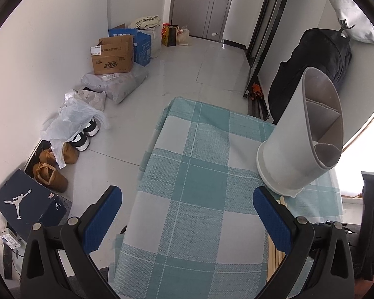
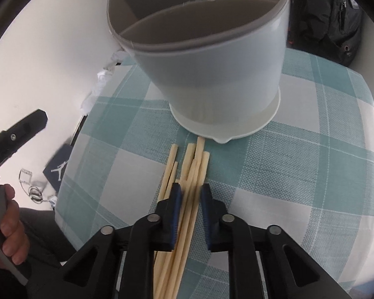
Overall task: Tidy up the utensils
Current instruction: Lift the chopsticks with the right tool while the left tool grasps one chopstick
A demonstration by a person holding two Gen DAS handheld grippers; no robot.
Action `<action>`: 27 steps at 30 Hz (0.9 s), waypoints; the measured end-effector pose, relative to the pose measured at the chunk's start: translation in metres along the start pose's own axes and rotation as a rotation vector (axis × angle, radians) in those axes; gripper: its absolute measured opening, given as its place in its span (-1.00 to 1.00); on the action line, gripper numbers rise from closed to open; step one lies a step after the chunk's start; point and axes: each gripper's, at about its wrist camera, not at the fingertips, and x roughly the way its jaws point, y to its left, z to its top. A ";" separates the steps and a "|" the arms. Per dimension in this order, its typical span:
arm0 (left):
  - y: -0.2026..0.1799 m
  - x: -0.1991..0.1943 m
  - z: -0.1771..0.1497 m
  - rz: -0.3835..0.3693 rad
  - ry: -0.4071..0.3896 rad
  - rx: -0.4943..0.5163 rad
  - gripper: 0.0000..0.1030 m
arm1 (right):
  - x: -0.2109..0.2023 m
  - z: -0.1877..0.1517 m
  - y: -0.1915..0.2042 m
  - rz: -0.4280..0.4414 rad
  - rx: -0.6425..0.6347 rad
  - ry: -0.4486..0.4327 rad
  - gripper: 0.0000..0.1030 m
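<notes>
Shoe box (image 1: pixel 30 200): dark blue, white jumping-figure logo, on the floor at far left of the left wrist view.
Shoes (image 1: pixel 53 168): two tan ones beside the box, a black-and-white pair beyond them under a thin white plastic bag (image 1: pixel 73 119).
Cardboard boxes (image 1: pixel 113 54): one brown and one blue, standing against the wall farther back.
Left gripper (image 1: pixel 187 199): blue pads spread wide apart, nothing between them; it hangs over the checked cloth.
Tablecloth (image 1: pixel 199 164): teal and pale grey checks, covering the table top.
Utensil holder (image 1: pixel 304 134): pale grey cylinder on a white base, standing upright on the cloth at the right of the left wrist view; inner walls divide it into compartments, and those in view look empty.
Person's hand (image 2: pixel 8 221): at the left edge of the right wrist view, gripping a grey handle.
Chopsticks (image 2: pixel 187 186): a bundle of pale wooden sticks lying on the cloth, their far ends just short of the holder's base.
Right gripper (image 2: pixel 190 189): blue pads drawn close together, clamped on several sticks from the middle of the bundle; a few sticks lie outside the left pad.
Backpack (image 2: pixel 331 17): black, behind the table at upper right.
</notes>
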 end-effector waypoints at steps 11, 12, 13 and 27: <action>-0.009 0.013 -0.007 0.001 0.064 0.038 0.99 | -0.025 -0.001 -0.022 0.090 0.107 -0.094 -0.88; -0.010 0.015 -0.008 -0.008 0.079 0.040 0.99 | -0.032 -0.003 -0.026 0.100 0.113 -0.109 -0.88; -0.013 0.018 -0.010 -0.021 0.101 0.045 0.99 | -0.036 -0.004 -0.027 0.107 0.117 -0.124 -0.89; -0.049 0.046 -0.032 -0.091 0.306 0.124 0.98 | -0.097 -0.016 -0.070 0.192 0.263 -0.312 -0.92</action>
